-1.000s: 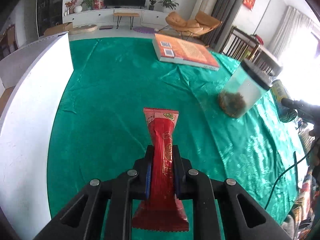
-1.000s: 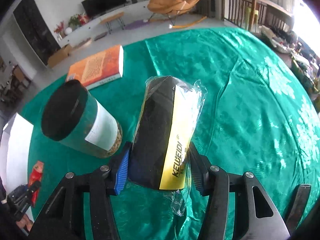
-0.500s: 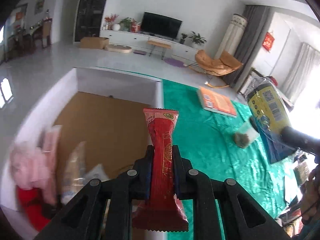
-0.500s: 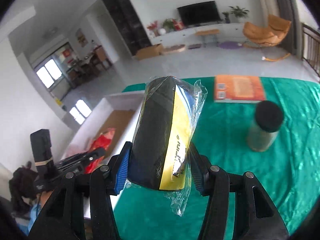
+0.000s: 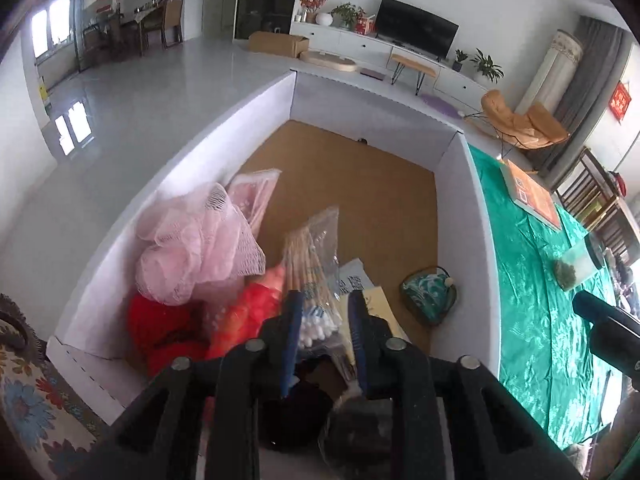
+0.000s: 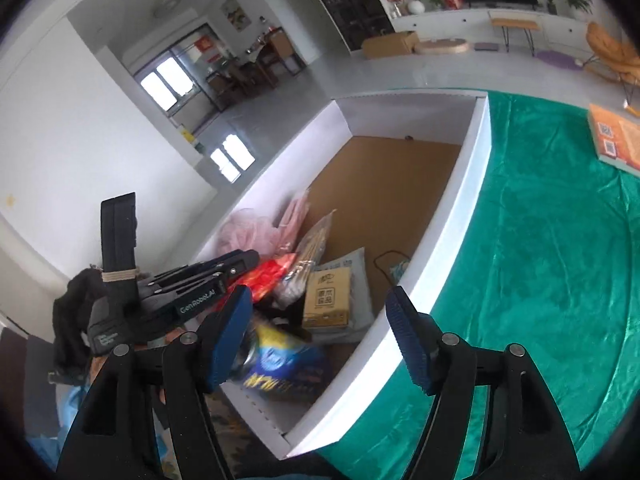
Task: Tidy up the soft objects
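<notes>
Both grippers went from the green table over to the white box [image 5: 476, 216], and both let go: the left gripper [image 5: 324, 312] dropped its red snack pack [image 5: 248, 316], the right gripper [image 6: 320, 320] its yellow-black packet [image 6: 280, 364], jaws opening, nothing between them

The box [image 5: 468, 216] has smooth matt white walls and a brown cardboard floor. Over the surface lies a glossy green satin cloth [image 6: 560, 240] (creased, catching light). Inside the box, the pink mesh puff [image 5: 196, 248] looks rough and the cotton swabs' bag [image 5: 320, 248] is clear, shiny plastic.
</notes>
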`<action>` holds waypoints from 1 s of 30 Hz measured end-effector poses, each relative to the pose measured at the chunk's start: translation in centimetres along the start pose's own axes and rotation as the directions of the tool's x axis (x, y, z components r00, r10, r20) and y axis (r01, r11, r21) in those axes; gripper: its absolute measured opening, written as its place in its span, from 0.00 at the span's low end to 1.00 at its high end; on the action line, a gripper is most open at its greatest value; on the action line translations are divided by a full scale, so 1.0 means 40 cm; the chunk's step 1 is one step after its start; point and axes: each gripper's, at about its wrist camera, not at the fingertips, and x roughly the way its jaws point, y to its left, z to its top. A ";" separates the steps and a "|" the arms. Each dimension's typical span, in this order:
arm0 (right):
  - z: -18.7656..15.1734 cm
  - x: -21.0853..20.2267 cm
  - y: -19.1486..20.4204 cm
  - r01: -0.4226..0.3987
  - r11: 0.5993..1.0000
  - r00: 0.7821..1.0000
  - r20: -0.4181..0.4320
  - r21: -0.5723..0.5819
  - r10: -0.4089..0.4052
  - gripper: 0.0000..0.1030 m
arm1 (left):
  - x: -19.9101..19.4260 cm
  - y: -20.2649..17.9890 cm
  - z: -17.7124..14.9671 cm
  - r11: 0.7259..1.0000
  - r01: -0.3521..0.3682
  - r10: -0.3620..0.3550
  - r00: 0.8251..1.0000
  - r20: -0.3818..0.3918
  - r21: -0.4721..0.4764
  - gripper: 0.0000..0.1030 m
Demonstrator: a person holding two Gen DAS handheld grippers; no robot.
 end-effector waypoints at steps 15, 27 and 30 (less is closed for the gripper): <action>-0.039 -0.087 0.040 0.177 0.976 0.975 0.157 -0.131 -0.156 0.71 | -0.351 -0.081 0.011 0.998 -0.042 0.054 0.923 0.381 -0.042 1.00; -0.045 -0.067 0.069 0.249 0.949 0.962 0.164 -0.192 -0.219 0.71 | -0.303 -0.046 -0.011 0.971 -0.220 0.240 0.904 0.354 -0.097 1.00; -0.047 -0.049 0.078 0.256 0.945 0.963 0.141 -0.204 -0.231 0.71 | -0.294 -0.039 -0.015 0.953 -0.283 0.303 0.888 0.346 -0.109 1.00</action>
